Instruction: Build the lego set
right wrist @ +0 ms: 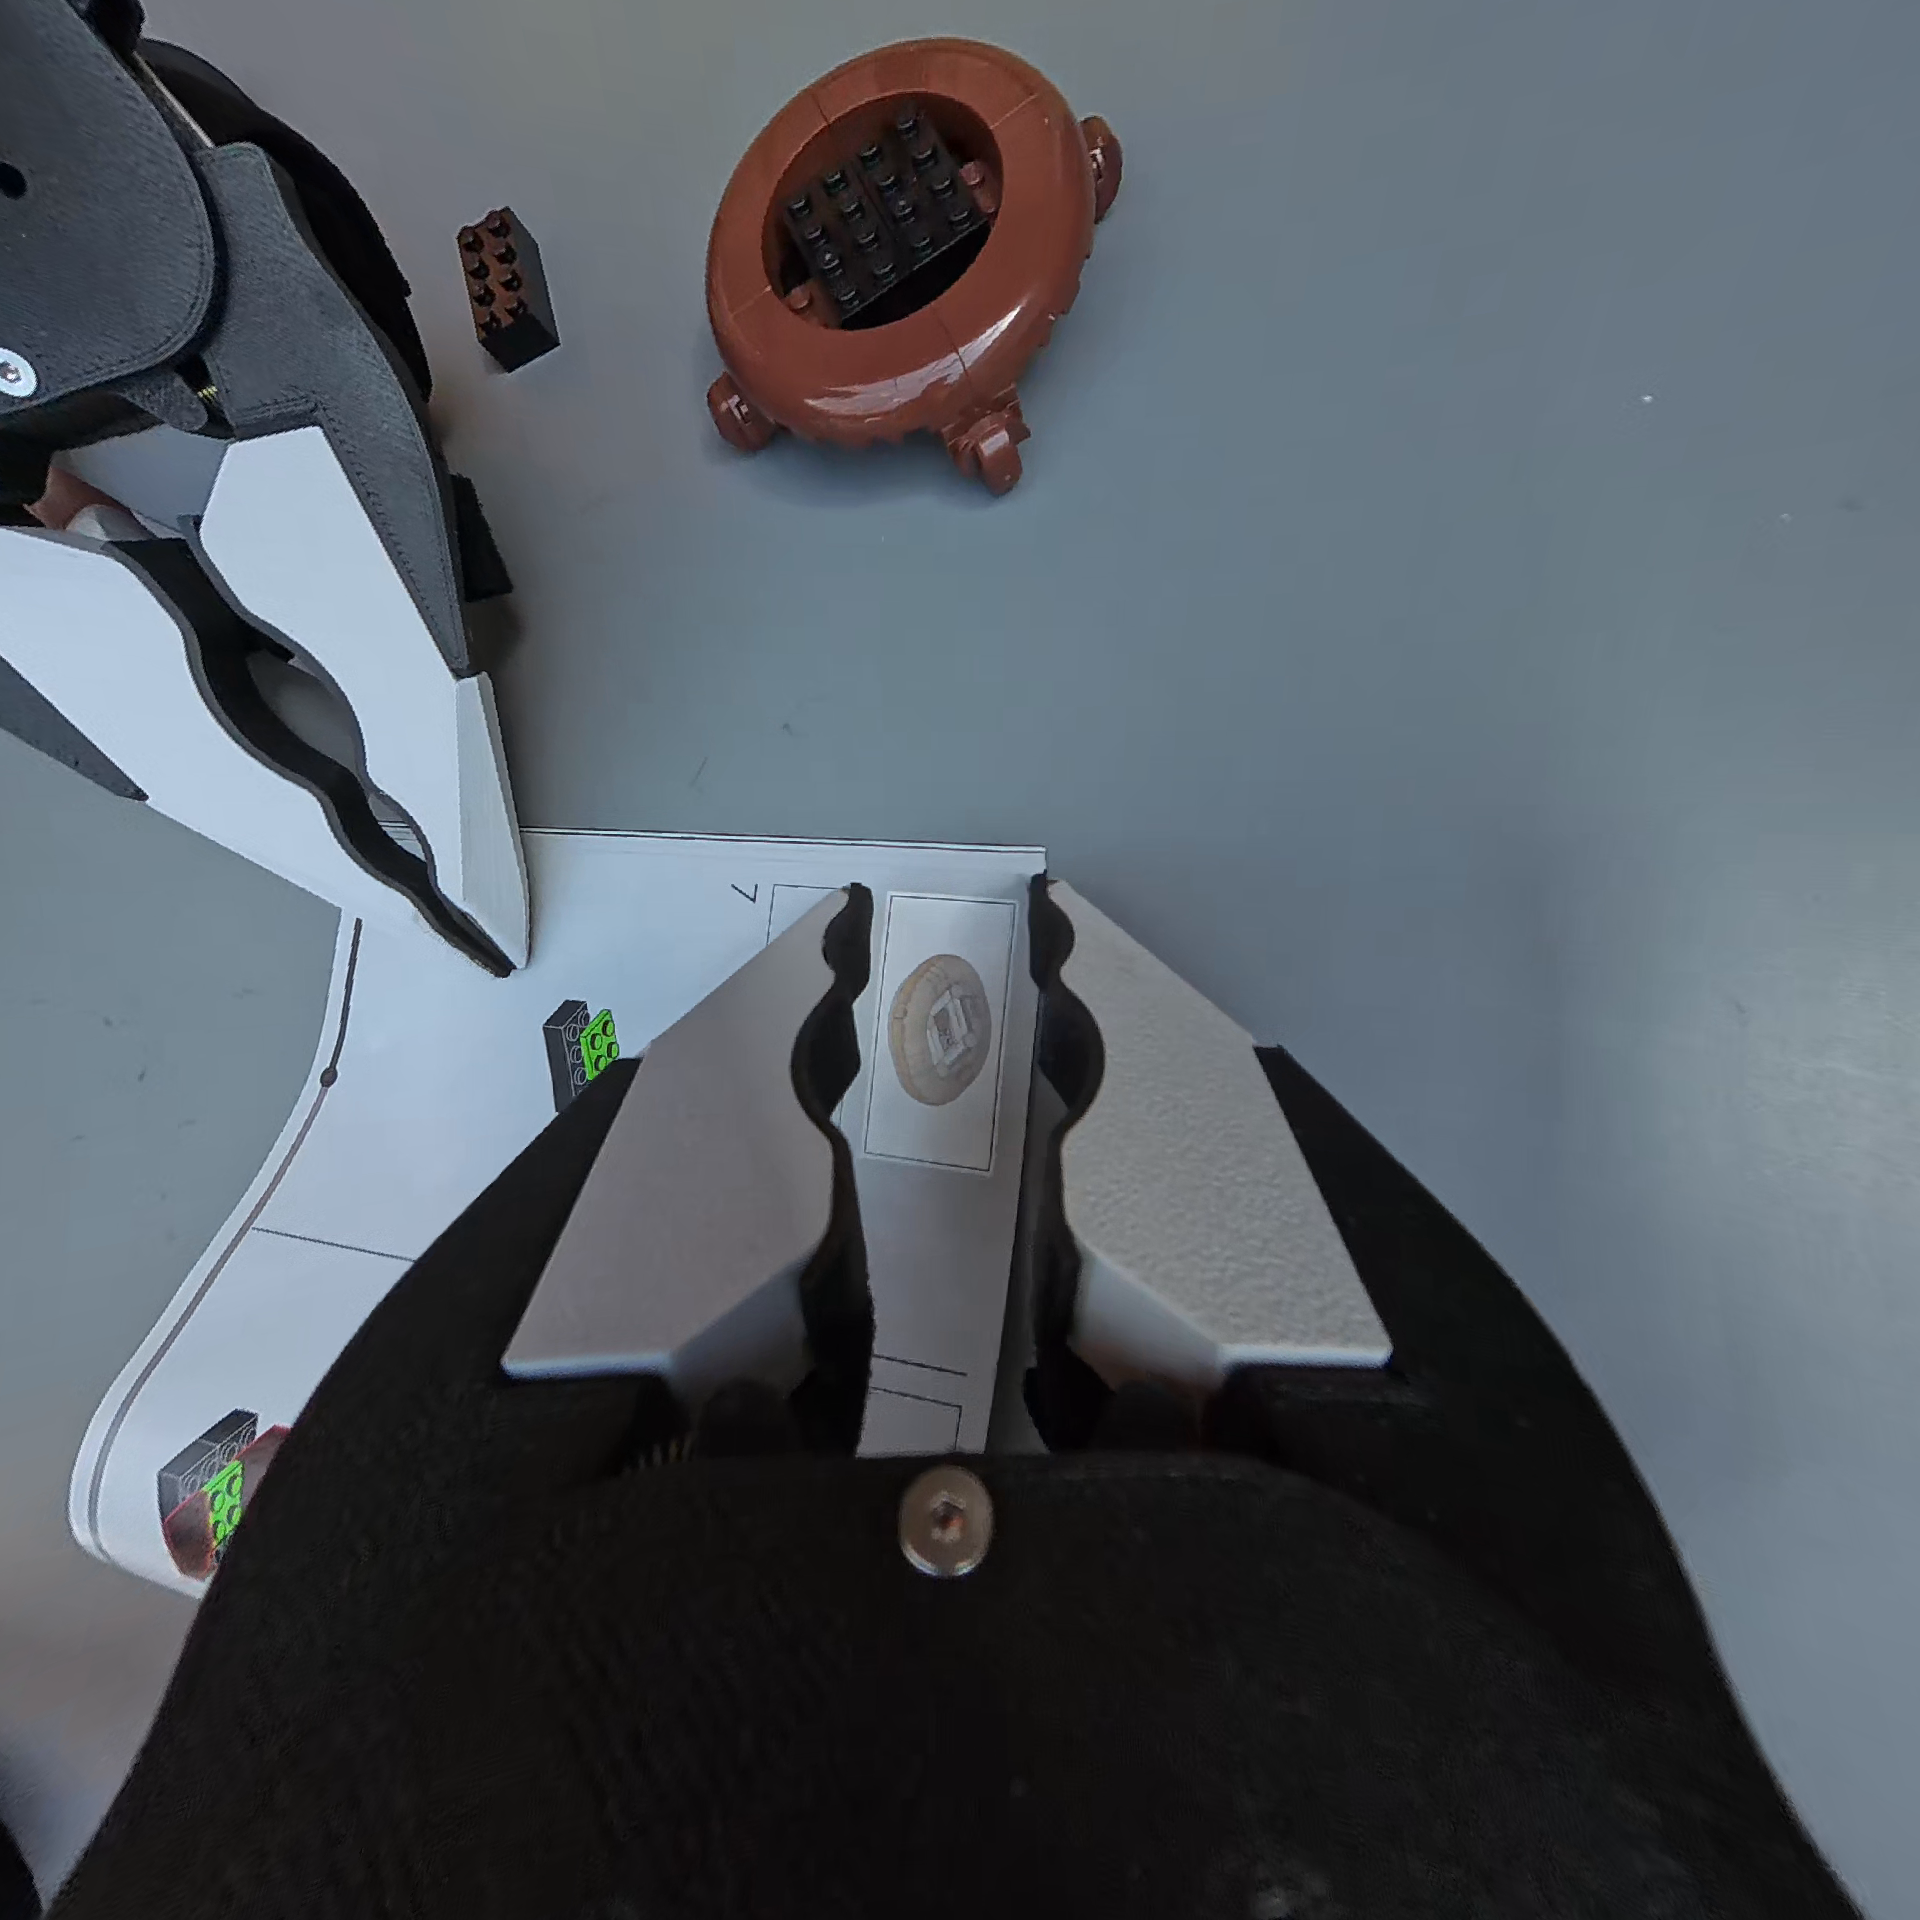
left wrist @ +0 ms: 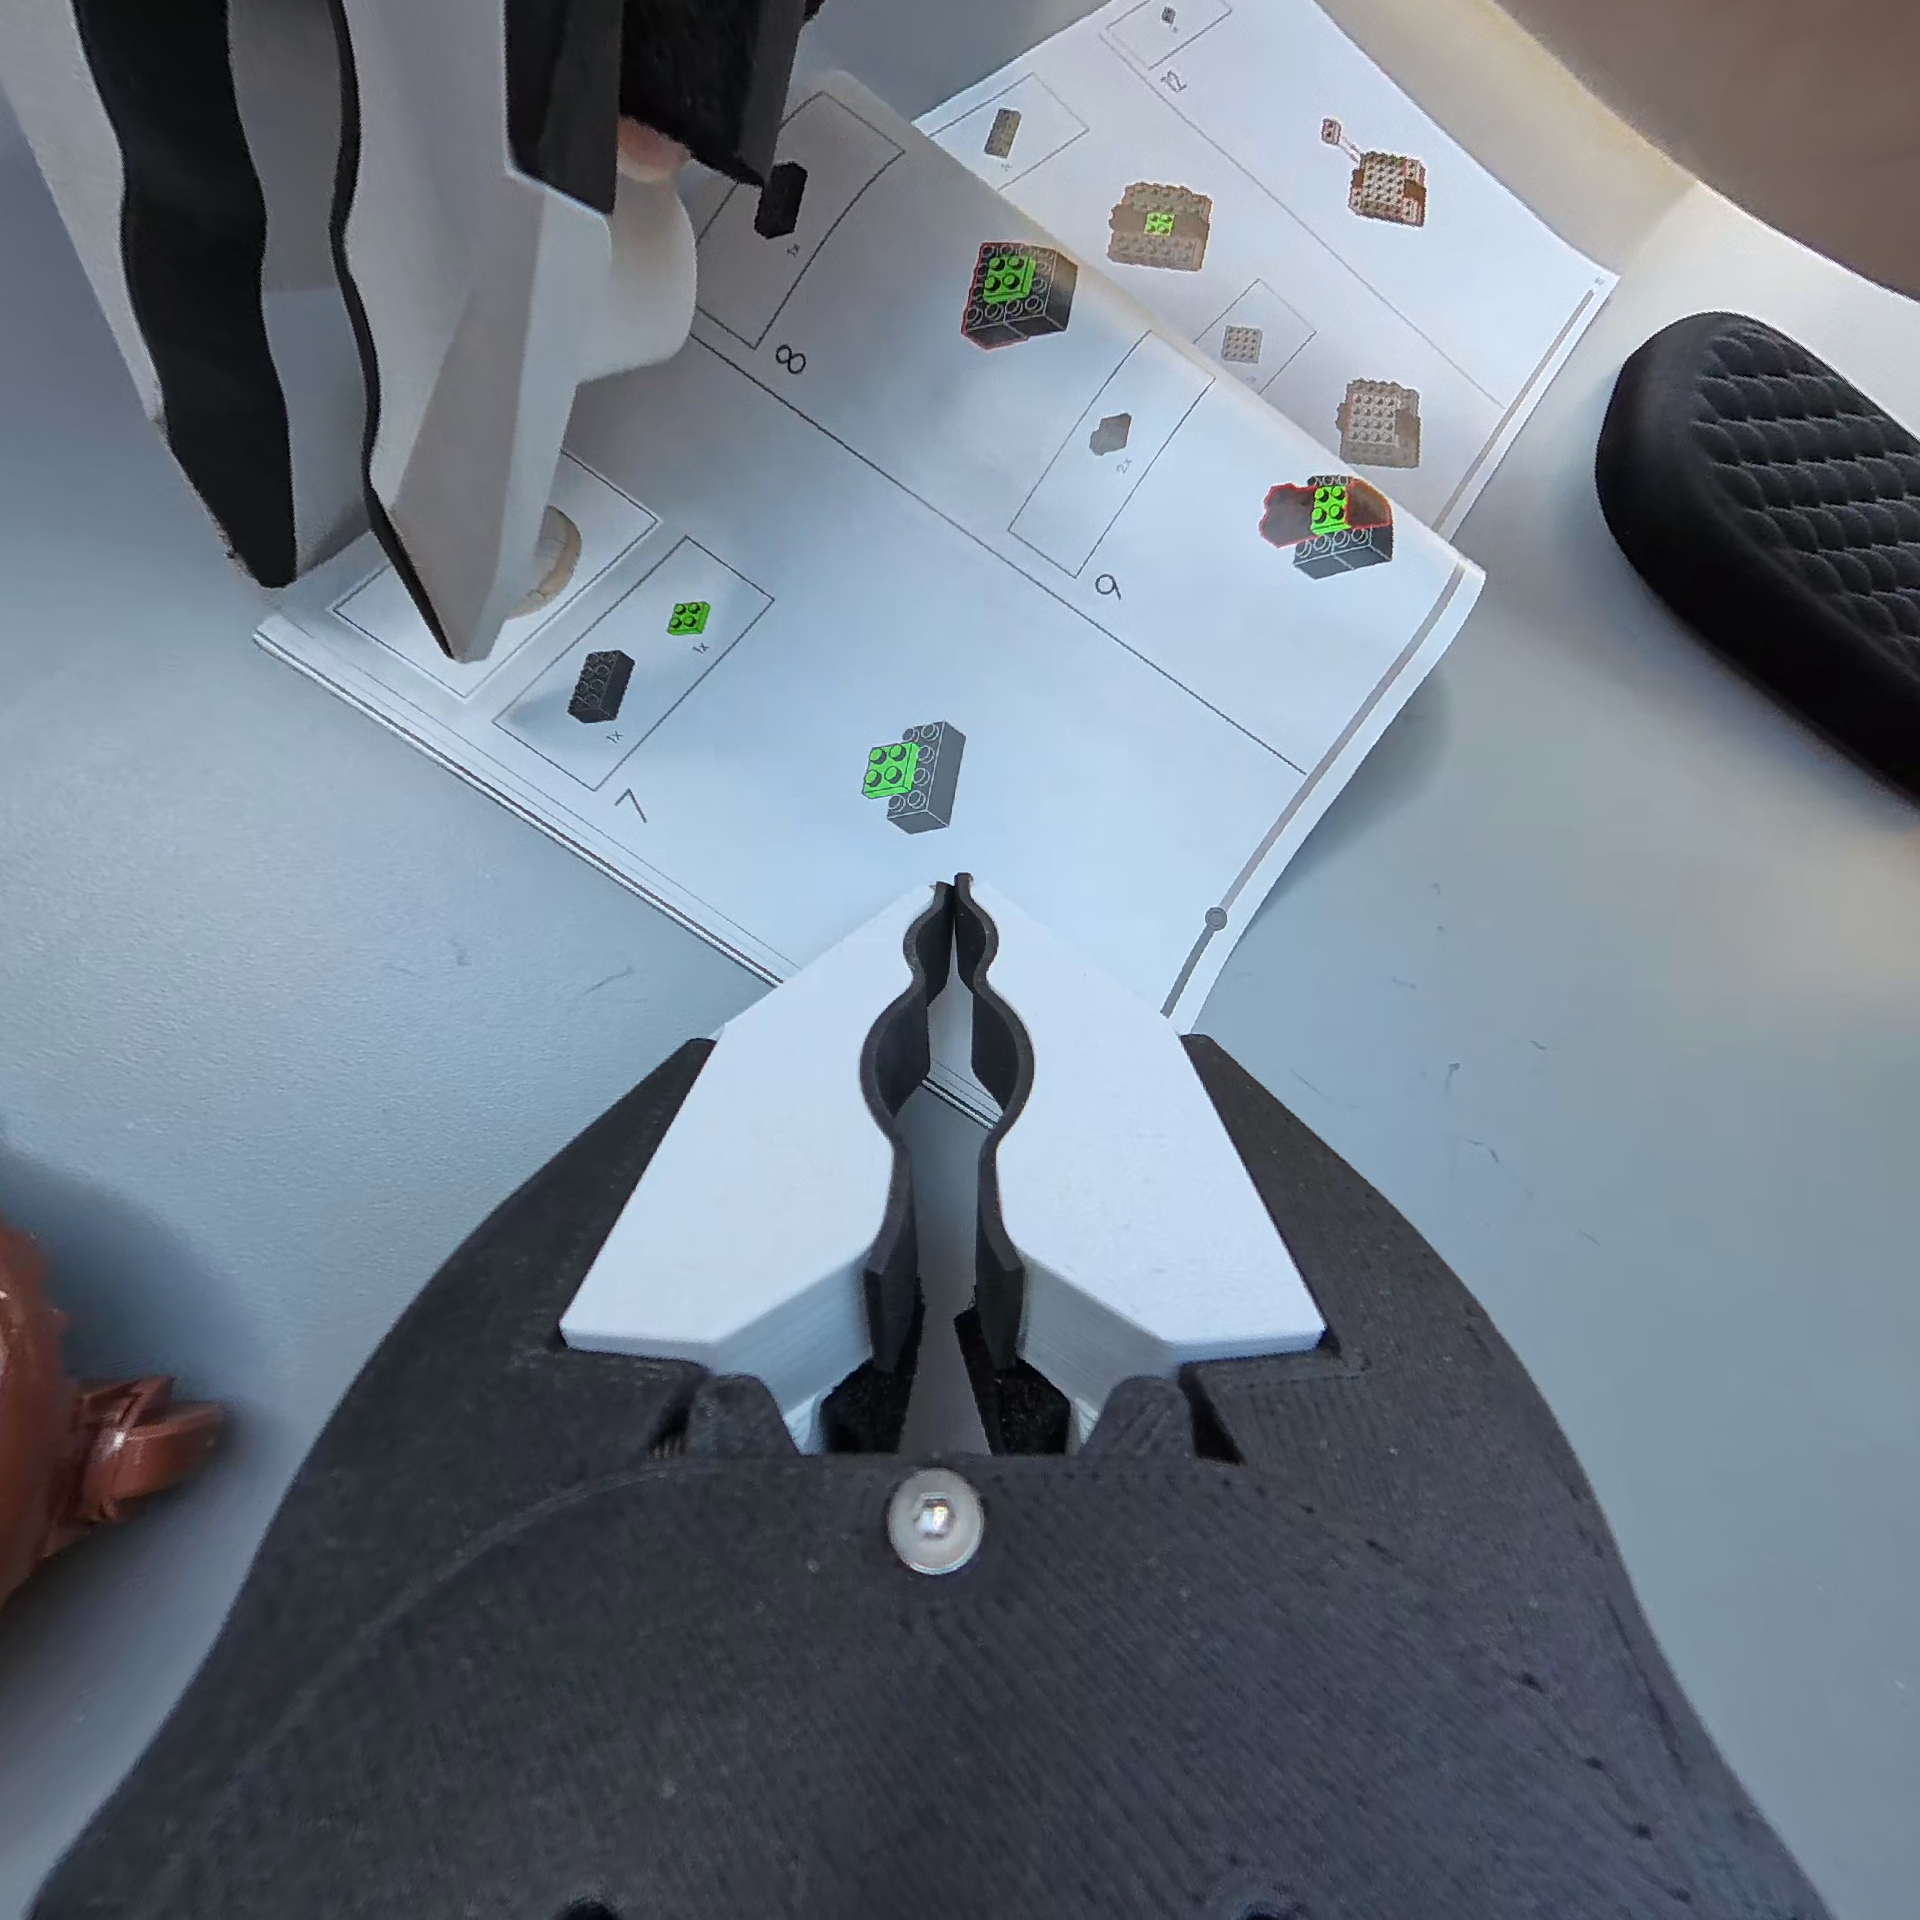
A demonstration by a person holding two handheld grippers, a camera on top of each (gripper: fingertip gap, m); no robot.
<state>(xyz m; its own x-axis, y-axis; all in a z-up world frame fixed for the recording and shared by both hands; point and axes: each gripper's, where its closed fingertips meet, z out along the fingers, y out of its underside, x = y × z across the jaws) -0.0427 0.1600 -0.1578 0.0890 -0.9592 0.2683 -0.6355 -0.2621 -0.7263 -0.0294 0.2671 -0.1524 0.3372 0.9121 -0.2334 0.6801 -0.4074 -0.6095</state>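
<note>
The instruction booklet (left wrist: 935, 582) lies open on the grey table; it also shows in the right wrist view (right wrist: 436, 1143). My left gripper (left wrist: 956, 883) is shut with nothing visible between its fingers, its tips resting on the booklet's near page. It shows at the left of the right wrist view (right wrist: 504, 961). My right gripper (right wrist: 948, 894) is open and empty, low over the booklet's corner, and shows in the left wrist view (left wrist: 358, 613). A round brown lego assembly (right wrist: 831, 384) with black plates inside sits beyond it. A dark brown brick (right wrist: 507, 286) lies to its left.
A black textured object (left wrist: 1766, 540) lies at the right, beyond the booklet. Part of the brown assembly (left wrist: 52, 1423) shows at the left edge of the left wrist view. Bare grey table (right wrist: 1455, 727) stretches to the right of the right gripper. The gap from one gripper's tips to the other's is roughly 11 centimetres. My left tips are roughly 15 centimetres from the dark brown brick (right wrist: 507, 286).
</note>
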